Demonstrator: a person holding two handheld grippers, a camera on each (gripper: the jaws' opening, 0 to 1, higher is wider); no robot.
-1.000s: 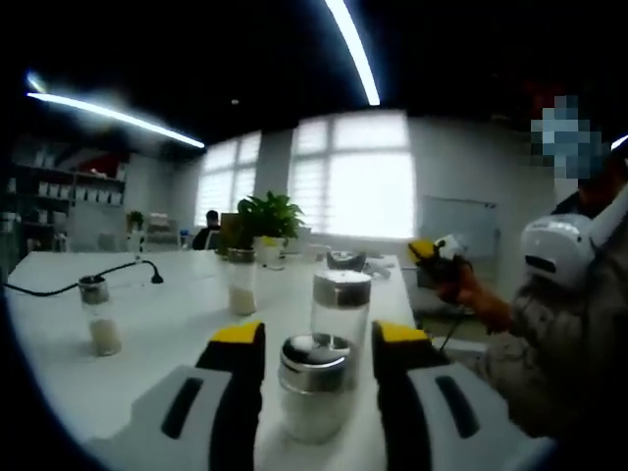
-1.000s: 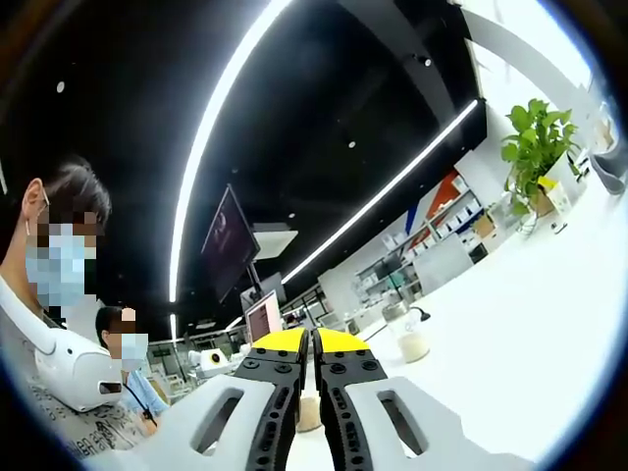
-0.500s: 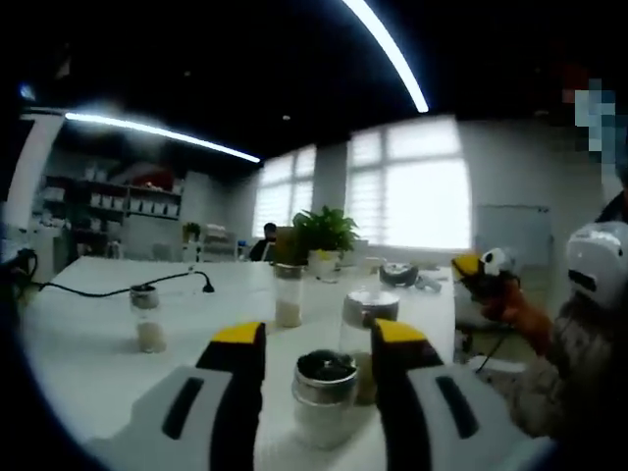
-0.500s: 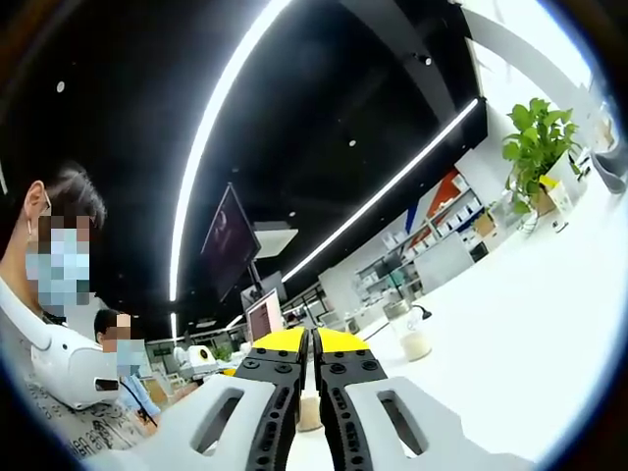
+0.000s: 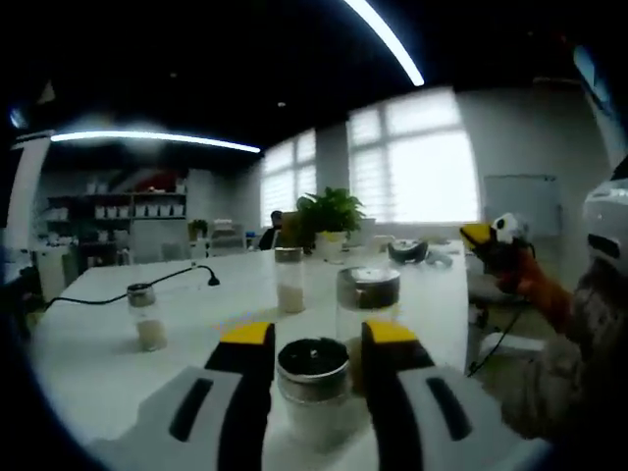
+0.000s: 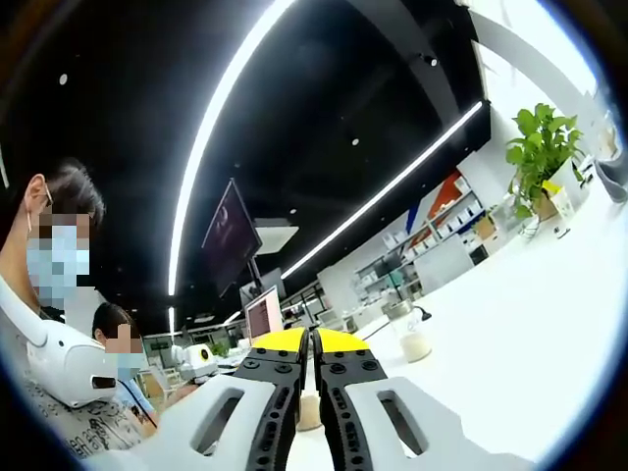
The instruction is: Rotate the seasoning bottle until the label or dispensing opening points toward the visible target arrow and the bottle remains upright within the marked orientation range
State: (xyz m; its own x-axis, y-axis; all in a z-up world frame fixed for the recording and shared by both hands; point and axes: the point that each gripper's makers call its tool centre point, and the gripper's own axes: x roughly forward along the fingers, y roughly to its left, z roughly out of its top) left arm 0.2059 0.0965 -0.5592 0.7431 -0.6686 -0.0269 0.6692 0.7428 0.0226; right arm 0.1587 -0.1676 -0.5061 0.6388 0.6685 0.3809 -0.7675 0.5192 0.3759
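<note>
A seasoning bottle [image 5: 314,371] with a metal lid and white contents stands upright on the white table [image 5: 196,314]. My left gripper [image 5: 317,339] straddles it, and both yellow-tipped jaws press on its sides just below the lid. No label or arrow can be made out. A second, taller bottle [image 5: 368,299] stands directly behind it. My right gripper [image 6: 312,341] is held up off the table with its jaws shut together and nothing between them. From the left gripper view the right gripper [image 5: 481,235] sits in a person's hand at the far right.
Two more bottles [image 5: 289,282] [image 5: 146,319] and a black cable [image 5: 172,283] lie further back on the table, with a potted plant [image 5: 329,211] at the far end. A person [image 6: 49,294] stands close beside the table's edge. Another bottle [image 6: 410,336] stands on the table [image 6: 510,324].
The left gripper's jaws have narrowed onto the seasoning bottle, and its view has swung a little. The right gripper stays shut and nearly still.
</note>
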